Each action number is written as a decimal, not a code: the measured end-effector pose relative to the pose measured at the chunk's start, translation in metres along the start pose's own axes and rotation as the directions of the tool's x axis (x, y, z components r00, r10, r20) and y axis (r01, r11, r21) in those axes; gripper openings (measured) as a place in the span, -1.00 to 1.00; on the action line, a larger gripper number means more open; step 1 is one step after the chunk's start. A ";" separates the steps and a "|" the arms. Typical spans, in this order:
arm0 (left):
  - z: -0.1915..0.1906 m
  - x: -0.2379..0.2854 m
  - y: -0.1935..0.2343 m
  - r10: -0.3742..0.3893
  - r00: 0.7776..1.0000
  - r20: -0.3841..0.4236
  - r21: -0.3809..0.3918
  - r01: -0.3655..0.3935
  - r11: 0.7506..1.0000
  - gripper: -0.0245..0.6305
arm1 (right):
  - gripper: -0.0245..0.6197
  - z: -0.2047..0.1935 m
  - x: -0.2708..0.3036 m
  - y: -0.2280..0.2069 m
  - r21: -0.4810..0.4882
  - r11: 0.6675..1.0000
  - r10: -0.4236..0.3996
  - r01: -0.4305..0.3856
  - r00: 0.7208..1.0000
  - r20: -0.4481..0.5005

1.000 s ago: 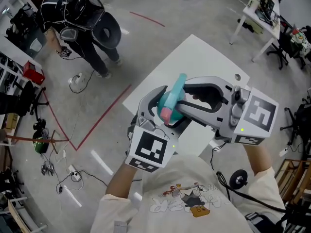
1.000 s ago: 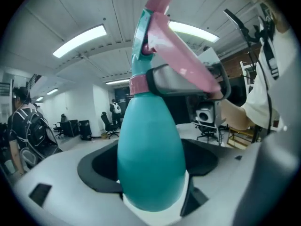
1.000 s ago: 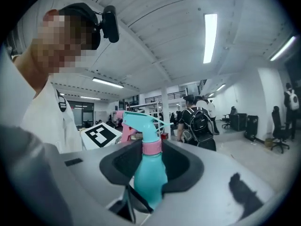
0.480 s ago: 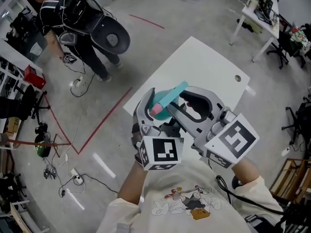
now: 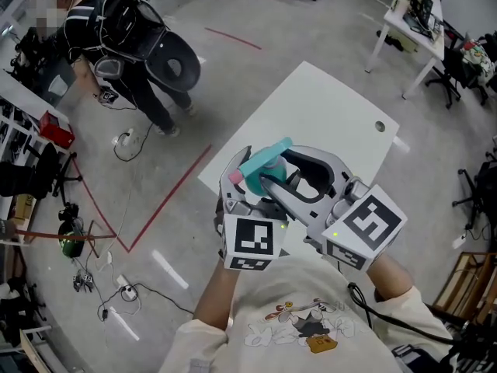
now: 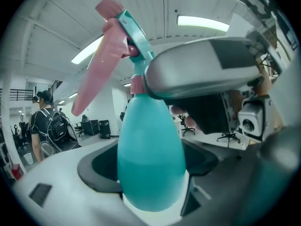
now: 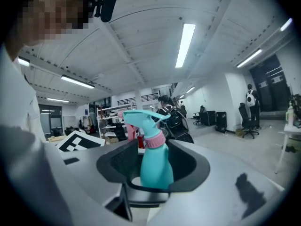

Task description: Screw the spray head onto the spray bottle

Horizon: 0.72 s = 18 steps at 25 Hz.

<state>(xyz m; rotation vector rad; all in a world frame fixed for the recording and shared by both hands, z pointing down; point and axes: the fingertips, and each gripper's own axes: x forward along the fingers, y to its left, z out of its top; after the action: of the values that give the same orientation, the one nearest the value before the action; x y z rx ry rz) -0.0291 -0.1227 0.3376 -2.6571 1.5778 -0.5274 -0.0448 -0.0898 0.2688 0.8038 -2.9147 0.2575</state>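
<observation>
A teal spray bottle (image 6: pixel 150 159) with a pink collar (image 7: pixel 154 140) and a teal spray head (image 5: pixel 264 164) with a pink trigger (image 6: pixel 101 60) is held up in front of the person's chest. My left gripper (image 6: pixel 150 173) is shut on the bottle's round body. My right gripper (image 7: pixel 153 173) reaches in from the right; one of its jaws crosses the bottle's neck in the left gripper view. Its jaws are opening, and the bottle (image 7: pixel 153 166) stands between them with a gap on each side. Both marker cubes face the head camera, the left (image 5: pixel 252 243) and the right (image 5: pixel 365 228).
A white table (image 5: pixel 326 107) lies below and beyond the grippers. A person with a backpack (image 5: pixel 124 29) stands at the far left by shelves. Red tape lines (image 5: pixel 167 193) and cables cross the floor. Another table (image 5: pixel 411 22) and chairs stand at the top right.
The right gripper swung down and in toward the left gripper. The spray head turned, its nozzle dropping from pointing up-right to lying lower and more leftward.
</observation>
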 end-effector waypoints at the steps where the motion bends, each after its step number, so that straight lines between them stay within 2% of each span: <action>1: 0.001 -0.001 0.001 -0.011 1.000 0.003 0.002 0.011 1.000 0.29 | -0.30 -0.002 -0.001 0.003 -0.003 1.000 0.027 -0.027 0.999 -0.017; 4: -0.004 -0.012 0.003 -0.080 0.997 0.011 0.021 0.079 0.997 0.29 | -0.23 -0.010 -0.004 0.016 -0.070 0.993 0.095 -0.099 0.994 -0.063; 6: -0.007 -0.019 -0.002 -0.183 0.983 0.019 0.020 0.183 0.983 0.29 | -0.23 -0.008 -0.008 0.023 -0.119 0.977 0.170 -0.179 0.982 -0.081; 9: 0.002 -0.023 -0.019 -0.360 0.933 0.027 0.035 0.359 0.933 0.29 | -0.23 0.008 -0.025 0.025 -0.141 0.930 0.332 -0.341 0.940 -0.084; 12: 0.009 -0.033 -0.033 -0.494 0.870 0.014 0.068 0.492 0.868 0.29 | -0.23 0.026 -0.039 0.024 -0.157 0.884 0.430 -0.439 0.898 -0.089; 15: 0.010 -0.046 -0.041 -0.580 0.815 0.001 0.075 0.578 0.813 0.29 | -0.23 0.030 -0.040 0.026 -0.203 0.837 0.490 -0.509 0.861 -0.135; 18: 0.006 -0.056 -0.051 -0.620 0.783 -0.038 0.105 0.620 0.777 0.29 | -0.23 0.028 -0.039 0.039 -0.214 0.779 0.560 -0.590 0.807 -0.188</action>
<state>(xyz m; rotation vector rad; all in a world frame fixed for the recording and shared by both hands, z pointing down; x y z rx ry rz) -0.0085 -0.0506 0.3255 -3.0391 0.5865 -0.5939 -0.0328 -0.0427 0.2303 -0.1639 -2.9081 -0.0450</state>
